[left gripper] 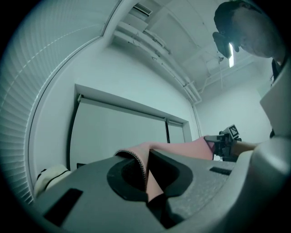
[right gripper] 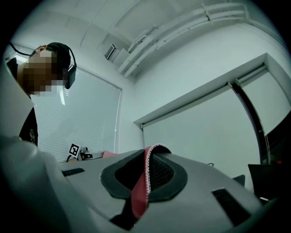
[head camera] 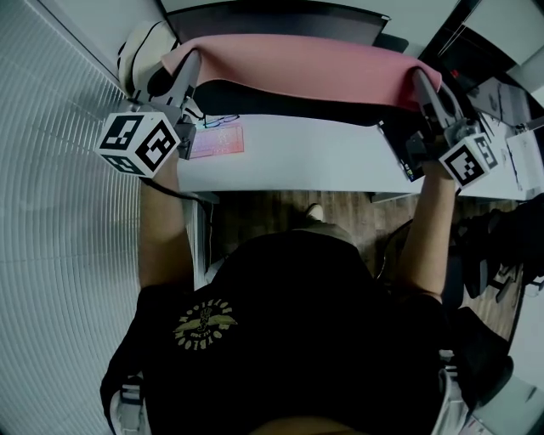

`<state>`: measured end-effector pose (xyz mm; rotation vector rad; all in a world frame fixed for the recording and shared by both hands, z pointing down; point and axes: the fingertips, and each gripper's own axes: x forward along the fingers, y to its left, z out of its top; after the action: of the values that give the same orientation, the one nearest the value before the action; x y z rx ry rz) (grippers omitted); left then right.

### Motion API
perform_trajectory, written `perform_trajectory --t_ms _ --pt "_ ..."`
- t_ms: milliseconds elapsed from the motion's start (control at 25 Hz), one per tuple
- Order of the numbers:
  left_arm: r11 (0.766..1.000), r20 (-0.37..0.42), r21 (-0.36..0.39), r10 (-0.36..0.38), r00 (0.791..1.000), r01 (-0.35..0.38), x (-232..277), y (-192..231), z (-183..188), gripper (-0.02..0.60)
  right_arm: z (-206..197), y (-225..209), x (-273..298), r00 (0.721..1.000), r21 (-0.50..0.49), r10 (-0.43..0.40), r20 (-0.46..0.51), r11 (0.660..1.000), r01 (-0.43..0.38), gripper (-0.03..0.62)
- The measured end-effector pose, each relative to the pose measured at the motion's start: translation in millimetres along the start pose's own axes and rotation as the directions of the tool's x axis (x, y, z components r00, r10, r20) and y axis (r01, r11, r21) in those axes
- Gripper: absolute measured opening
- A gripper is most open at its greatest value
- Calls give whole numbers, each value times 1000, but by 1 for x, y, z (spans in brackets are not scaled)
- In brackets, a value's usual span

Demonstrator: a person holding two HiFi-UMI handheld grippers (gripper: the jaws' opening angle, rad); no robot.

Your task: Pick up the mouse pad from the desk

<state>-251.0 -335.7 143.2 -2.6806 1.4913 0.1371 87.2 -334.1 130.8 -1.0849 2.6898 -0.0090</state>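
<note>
A long pink mouse pad (head camera: 297, 70) with a black underside hangs in the air above the white desk (head camera: 306, 161), stretched between both grippers. My left gripper (head camera: 189, 72) is shut on its left end, my right gripper (head camera: 422, 85) on its right end. In the left gripper view the pad's stitched pink edge (left gripper: 142, 169) is pinched between the grey jaws and runs off to the right toward the other gripper. In the right gripper view the pad's edge (right gripper: 144, 179) is clamped the same way. Both grippers point roughly level, slightly upward.
A pair of glasses (head camera: 223, 121) and a pinkish card (head camera: 218, 141) lie on the desk's left part. A white bag (head camera: 140, 53) sits at the far left corner. A dark monitor (head camera: 280, 17) stands behind the pad. Papers and dark items (head camera: 510, 127) crowd the right side.
</note>
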Motion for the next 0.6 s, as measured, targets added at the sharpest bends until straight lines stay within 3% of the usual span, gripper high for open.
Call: perform_trajectory --t_ms 600 --pt "1000 -11 -5 4 1000 -4 8 2 -9 23 -10 -9 1 1000 10 -4 -27 1000 4 21"
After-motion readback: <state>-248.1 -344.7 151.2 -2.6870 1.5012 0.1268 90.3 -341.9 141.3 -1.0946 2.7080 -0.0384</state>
